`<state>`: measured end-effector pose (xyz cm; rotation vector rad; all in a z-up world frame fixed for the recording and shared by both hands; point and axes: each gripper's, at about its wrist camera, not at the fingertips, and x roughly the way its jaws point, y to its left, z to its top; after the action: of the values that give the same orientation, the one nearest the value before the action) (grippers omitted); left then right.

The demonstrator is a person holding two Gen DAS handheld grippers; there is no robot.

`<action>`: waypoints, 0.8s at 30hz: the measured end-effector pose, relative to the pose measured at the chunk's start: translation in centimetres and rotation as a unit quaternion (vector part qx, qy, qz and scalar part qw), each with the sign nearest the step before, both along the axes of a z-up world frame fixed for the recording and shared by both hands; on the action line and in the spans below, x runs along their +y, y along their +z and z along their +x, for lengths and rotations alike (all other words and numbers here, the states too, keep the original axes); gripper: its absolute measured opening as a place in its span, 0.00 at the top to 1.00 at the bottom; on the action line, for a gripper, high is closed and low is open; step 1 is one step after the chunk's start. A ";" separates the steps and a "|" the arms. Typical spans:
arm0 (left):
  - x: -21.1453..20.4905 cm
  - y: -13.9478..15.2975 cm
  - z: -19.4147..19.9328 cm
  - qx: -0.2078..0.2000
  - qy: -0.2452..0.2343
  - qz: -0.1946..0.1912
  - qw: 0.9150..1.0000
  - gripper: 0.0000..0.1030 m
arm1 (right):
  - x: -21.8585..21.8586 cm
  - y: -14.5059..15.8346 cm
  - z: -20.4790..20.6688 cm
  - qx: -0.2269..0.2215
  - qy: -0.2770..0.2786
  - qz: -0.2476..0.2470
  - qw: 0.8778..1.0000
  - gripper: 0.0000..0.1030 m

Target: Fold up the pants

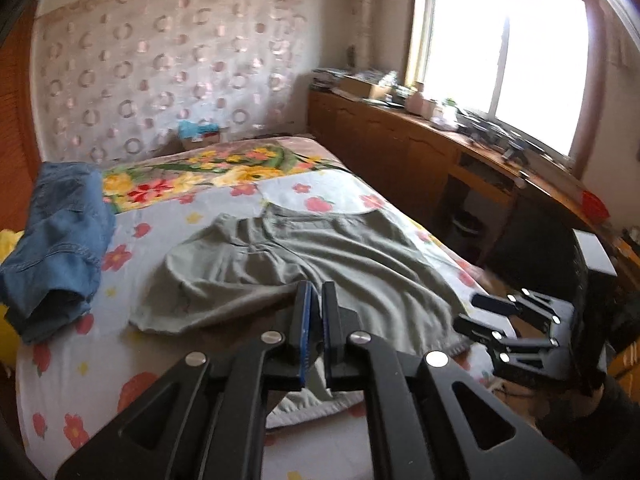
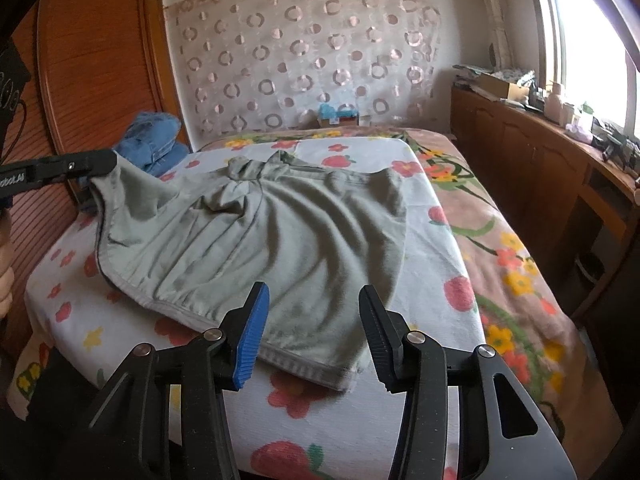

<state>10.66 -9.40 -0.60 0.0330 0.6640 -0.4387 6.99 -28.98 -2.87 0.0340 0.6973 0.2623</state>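
Right gripper [image 2: 312, 320] nearest: jaws partly open over the near hem of the grey-green pants [image 2: 280, 232], pads not pressing cloth. Left gripper [image 1: 316, 320] nearly closed, pinching a raised corner of the pants. Pants lie rumpled on the floral bed sheet [image 2: 360, 412]; denim garment [image 1: 60, 236] beside them.

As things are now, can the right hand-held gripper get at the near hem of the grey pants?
Probably yes. The right hand-held gripper stands open just over the grey pants, with nothing between. The left hand-held gripper lifts the far corner, off to one side.
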 end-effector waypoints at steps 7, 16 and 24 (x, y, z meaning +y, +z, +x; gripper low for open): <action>2.0 -0.8 -0.4 -0.002 0.026 0.008 1.000 0.78 | 0.6 -0.4 0.1 0.006 0.000 0.003 1.000 0.54; 5.7 -3.2 -1.7 0.010 0.043 0.006 0.999 0.63 | 3.9 0.0 0.7 0.004 0.036 0.001 0.999 0.54; 8.1 -5.5 -2.9 0.017 0.064 0.015 0.998 0.61 | 8.2 0.4 1.5 0.006 0.094 0.004 0.996 0.64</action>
<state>7.80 -1.28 -6.06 0.0108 0.7026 -0.3059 8.47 -20.78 -2.50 -0.0227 0.7128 0.4457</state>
